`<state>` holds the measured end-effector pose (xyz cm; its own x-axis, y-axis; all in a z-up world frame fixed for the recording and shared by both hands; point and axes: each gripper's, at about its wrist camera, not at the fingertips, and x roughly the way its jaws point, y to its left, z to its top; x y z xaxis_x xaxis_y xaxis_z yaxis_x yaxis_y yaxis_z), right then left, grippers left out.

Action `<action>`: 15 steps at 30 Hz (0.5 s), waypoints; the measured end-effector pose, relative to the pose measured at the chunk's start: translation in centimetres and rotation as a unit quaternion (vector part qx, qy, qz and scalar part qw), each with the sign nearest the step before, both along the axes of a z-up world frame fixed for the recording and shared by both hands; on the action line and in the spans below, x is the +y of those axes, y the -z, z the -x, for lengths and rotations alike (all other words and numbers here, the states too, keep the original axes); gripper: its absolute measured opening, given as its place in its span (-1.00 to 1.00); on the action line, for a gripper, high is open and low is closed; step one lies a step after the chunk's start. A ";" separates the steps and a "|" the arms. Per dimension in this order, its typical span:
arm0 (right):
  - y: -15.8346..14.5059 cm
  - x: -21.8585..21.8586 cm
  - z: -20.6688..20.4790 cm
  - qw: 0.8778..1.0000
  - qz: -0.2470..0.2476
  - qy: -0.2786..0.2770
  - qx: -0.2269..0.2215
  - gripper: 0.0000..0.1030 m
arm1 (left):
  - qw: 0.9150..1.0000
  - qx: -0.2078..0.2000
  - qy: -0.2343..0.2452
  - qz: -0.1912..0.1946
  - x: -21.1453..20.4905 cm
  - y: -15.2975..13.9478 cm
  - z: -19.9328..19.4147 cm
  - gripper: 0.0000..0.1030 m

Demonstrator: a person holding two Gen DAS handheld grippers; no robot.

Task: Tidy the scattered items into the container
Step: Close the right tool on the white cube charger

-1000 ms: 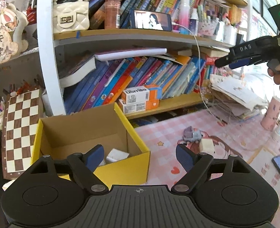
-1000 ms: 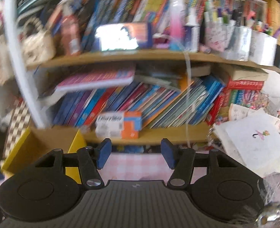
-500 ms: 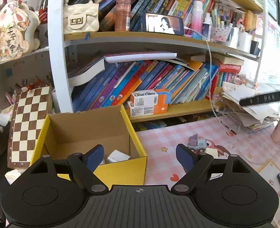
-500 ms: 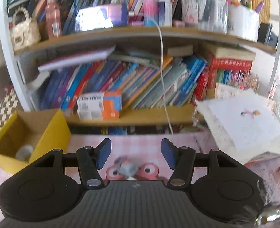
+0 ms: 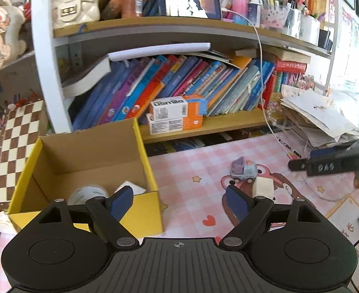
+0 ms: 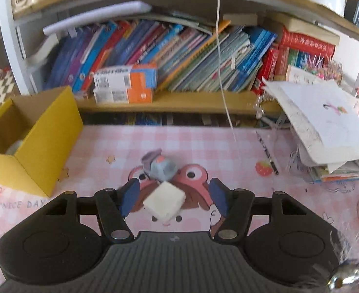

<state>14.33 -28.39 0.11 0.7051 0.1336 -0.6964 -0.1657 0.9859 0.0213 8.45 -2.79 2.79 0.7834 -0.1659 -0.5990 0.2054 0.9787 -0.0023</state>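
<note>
The small cream foam cube on the pink checked mat is framed between the wide-open jaws of the right gripper, while the left gripper, also wide open and empty, is held farther away.

You're in a home study nook, prob. a kid's room: bookshelf crammed w/ leaning kids' books, pearl-strap purse, chessboard, pen cups, paper stack, and a pink cartoon mat covering the bench.

Matt cardboard box, wooden shelf, ribbed black plastic tool
</note>
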 end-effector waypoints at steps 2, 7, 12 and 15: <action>0.7 -0.1 -0.3 1.000 0.005 0.000 0.006 0.20 | 1.000 0.002 0.002 -0.002 -0.7 0.2 -0.6 0.66; 1.8 -1.1 -1.5 1.000 -0.002 0.006 0.018 0.22 | 1.000 0.010 0.010 -0.010 -2.7 0.7 -2.1 0.66; 3.0 -1.4 -2.5 0.999 -0.010 0.004 0.032 0.22 | 1.000 0.013 0.018 -0.022 -4.3 0.9 -3.2 0.66; 3.7 -1.2 -2.8 0.999 -0.013 0.001 0.037 0.23 | 0.999 0.019 0.016 -0.023 -4.6 1.2 -3.8 0.66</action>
<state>17.08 -29.63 -3.57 0.6525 0.1513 -0.7425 -0.1617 0.9851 0.0586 12.22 -7.35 1.59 0.7548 -0.1625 -0.6355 0.2379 0.9707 0.0343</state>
